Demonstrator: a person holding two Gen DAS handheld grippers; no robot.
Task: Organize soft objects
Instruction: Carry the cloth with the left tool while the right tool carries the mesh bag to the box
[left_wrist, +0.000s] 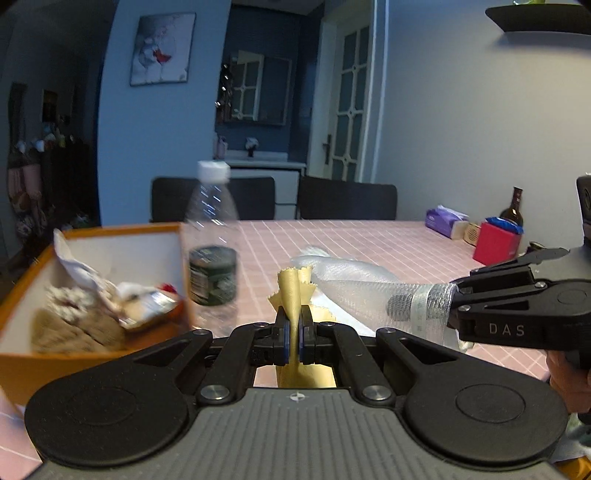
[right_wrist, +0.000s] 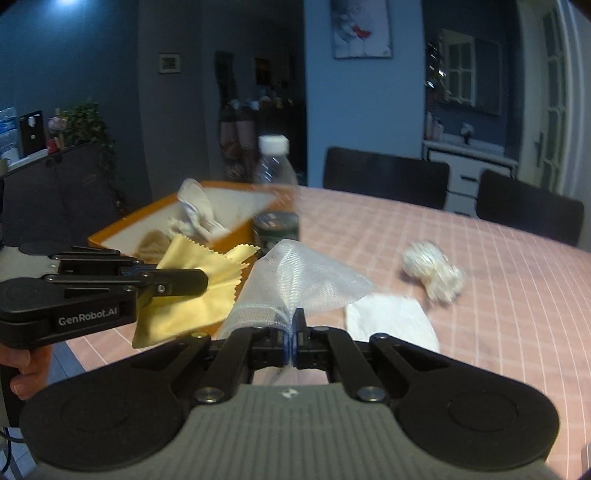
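Note:
My left gripper (left_wrist: 294, 332) is shut on a yellow cloth (left_wrist: 293, 291) with zigzag edges, held above the pink checked table (left_wrist: 369, 240); it also shows in the right wrist view (right_wrist: 192, 291). My right gripper (right_wrist: 294, 338) is shut on a white mesh cloth (right_wrist: 295, 280), which also shows in the left wrist view (left_wrist: 369, 284). An orange box (left_wrist: 110, 232) at the left holds several soft items; it also shows in the right wrist view (right_wrist: 122, 229). A white cloth bundle (right_wrist: 432, 269) and a white folded tissue (right_wrist: 391, 321) lie on the table.
A clear water bottle (left_wrist: 212, 240) with a dark label stands beside the box. A tissue pack (left_wrist: 443, 219), a red box (left_wrist: 496, 242) and a brown bottle (left_wrist: 513, 208) stand at the far right. Black chairs (left_wrist: 345, 201) line the far edge.

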